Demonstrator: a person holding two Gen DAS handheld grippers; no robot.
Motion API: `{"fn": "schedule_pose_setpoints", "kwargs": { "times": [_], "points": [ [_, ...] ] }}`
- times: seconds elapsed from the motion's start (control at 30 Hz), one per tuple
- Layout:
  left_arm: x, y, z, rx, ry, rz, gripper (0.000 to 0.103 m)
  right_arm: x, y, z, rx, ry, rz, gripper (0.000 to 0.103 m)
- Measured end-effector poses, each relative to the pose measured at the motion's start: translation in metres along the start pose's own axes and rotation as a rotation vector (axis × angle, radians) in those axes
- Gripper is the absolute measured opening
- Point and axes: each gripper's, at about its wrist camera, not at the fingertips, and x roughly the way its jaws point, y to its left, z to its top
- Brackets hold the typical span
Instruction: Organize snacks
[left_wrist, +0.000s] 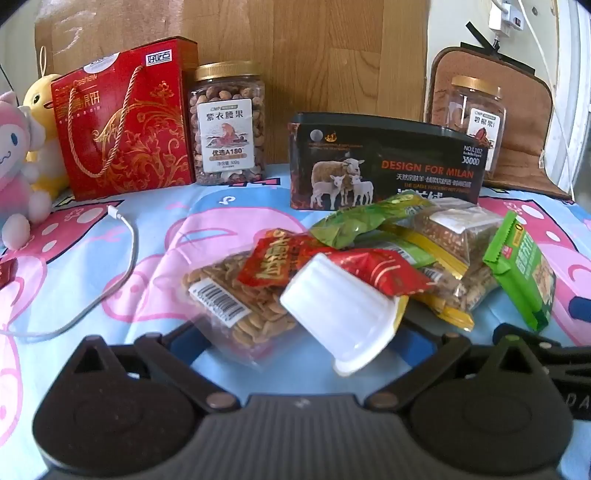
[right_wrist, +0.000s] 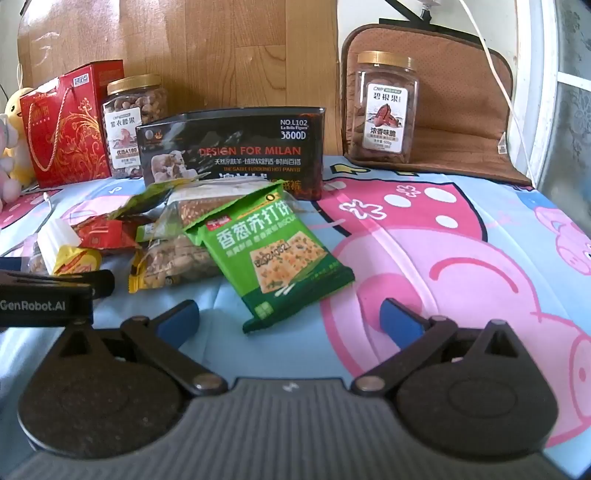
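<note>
Both your grippers are spread wide and pinch nothing. The left gripper (left_wrist: 299, 332) hangs over the near edge of the snack heap, with the tipped white pudding cup (left_wrist: 340, 314) lying between its open jaws, untouched as far as I can tell. The right gripper (right_wrist: 290, 317) frames the lower corner of the green soda-cracker packet (right_wrist: 273, 251), pads clear of it.

Take the black tin (left_wrist: 384, 162) (the "DESIGN FOR MILAN" one) as landmark. All loose snacks are piled just in front of it: the clear bag of seeds (left_wrist: 236, 295), the red packet (left_wrist: 317, 266), a green pouch (left_wrist: 354, 221) and a bag of grain (left_wrist: 454, 236), overlapping, probably dumped there for sorting. The cracker packet leans on the pile's right side.

Left of the tin stand the cashew jar (left_wrist: 227, 125) and the red gift box (left_wrist: 125, 122), upright by the wooden board (looks like the tidy row). Right of the tin, the pecan jar (right_wrist: 384, 107) stands alone.

Open room: the cartoon bedsheet (right_wrist: 461, 240) right of the tin is bare. Left of the pile a white cable (left_wrist: 125, 251) lies across the sheet, so watch for snagging.
</note>
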Motion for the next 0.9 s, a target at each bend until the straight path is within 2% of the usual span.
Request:
{"fn": "schedule_pose_setpoints", "kwargs": {
  "times": [0.3,0.9],
  "points": [
    [0.001,0.0082,0.0068,0.007,0.01,-0.005,0.103,-0.0002,0.0001,0.0,0.003,-0.004,0.001,0.103],
    [-0.0013,0.0001,-0.0009,0.007,-0.009,0.013,0.103,-0.0003,0.0005,0.0001,0.001,-0.003,0.0,0.103]
  ]
}}
